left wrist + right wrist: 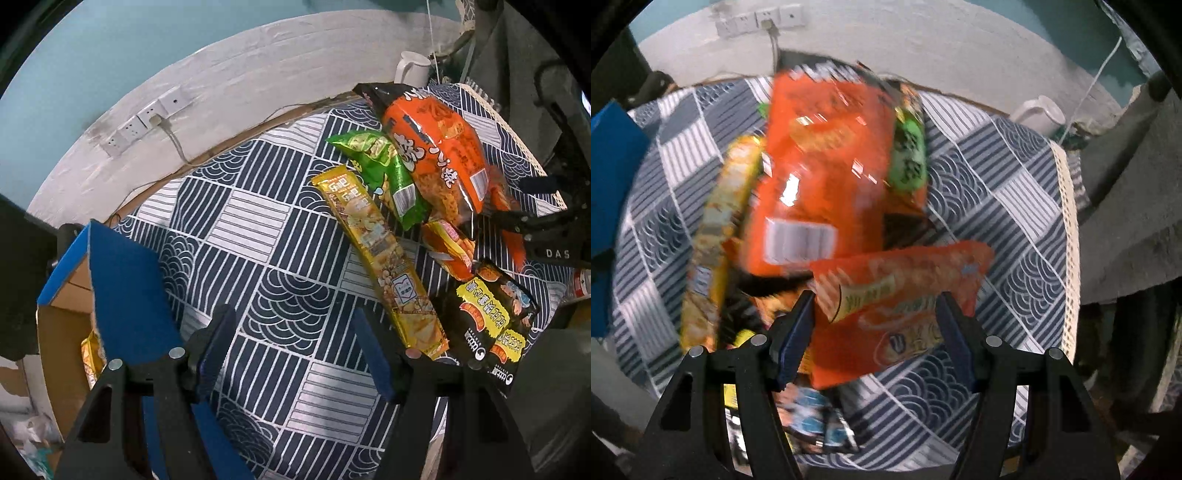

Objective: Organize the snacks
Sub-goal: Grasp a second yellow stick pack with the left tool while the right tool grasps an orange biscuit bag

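A heap of snack bags lies on the blue-and-white patterned tablecloth [280, 236]. It holds a long gold packet [380, 254], a green bag [384, 173], a big orange bag [439, 155] and a black bag with yellow labels [487, 317]. My left gripper [291, 314] hangs open over bare cloth to the left of the heap, with nothing between its fingers. In the blurred right wrist view my right gripper [876, 295] points down at the heap. A smaller orange packet [908, 280] lies between its spread fingers, and I see no pad pressing it. The big orange bag [820, 173] lies just beyond.
An open cardboard box with blue flaps [125, 280] stands at the table's left edge, with a yellow packet inside. A white mug [412, 68] sits at the far right corner. Wall sockets [147, 118] with a cable are behind. The cloth's lace edge [1071, 221] marks the right side.
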Demonstrator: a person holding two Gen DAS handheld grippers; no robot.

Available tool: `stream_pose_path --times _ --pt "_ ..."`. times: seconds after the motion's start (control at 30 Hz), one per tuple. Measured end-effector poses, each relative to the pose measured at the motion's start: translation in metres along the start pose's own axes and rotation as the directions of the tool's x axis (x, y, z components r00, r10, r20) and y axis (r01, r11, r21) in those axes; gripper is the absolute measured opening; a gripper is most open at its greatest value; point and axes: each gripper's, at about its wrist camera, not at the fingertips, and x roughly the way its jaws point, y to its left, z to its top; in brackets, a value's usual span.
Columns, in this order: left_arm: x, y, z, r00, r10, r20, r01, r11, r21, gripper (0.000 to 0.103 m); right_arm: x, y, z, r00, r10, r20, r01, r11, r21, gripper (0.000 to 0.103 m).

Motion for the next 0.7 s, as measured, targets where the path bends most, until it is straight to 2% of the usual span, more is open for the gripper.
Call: stream_pose_path --times 0.17,0.23,0.3,0.53,0.6,0.7 --pt "0.009 -0.006 0.007 0.999 -0.024 -0.022 0.024 1.0 -0.013 0.071 0.024 -0.023 -0.018 0.995 -0.038 -0.09 0.04 0.999 0.02 0.066" --pt "0.012 -0.007 0.011 0.999 -0.041 -0.032 0.04 0.999 -0.032 0.077 0.035 -0.034 -0.027 0.991 -0.055 -0.121 0.059 0.998 0.033 0.066" --pt "0.016 -0.008 0.013 0.997 -0.062 -0.039 0.06 0.997 -0.049 0.077 0.04 -0.043 -0.035 0.989 -0.06 -0.138 0.067 0.997 0.048 0.066" --pt "0.032 -0.022 0.026 0.994 -0.089 -0.067 0.084 0.994 -0.071 0.078 0.034 -0.071 -0.052 0.991 0.035 -0.129 -0.015 0.987 0.158 0.066" --pt "0.038 -0.026 0.028 0.994 -0.084 -0.076 0.079 0.994 -0.072 0.079 0.031 -0.079 -0.052 0.991 0.069 -0.11 -0.046 0.978 0.204 0.075" --pt "0.049 -0.031 0.031 0.991 -0.088 -0.096 0.08 0.993 -0.084 0.079 0.028 -0.092 -0.047 0.989 0.128 -0.071 -0.101 0.948 0.302 0.081"
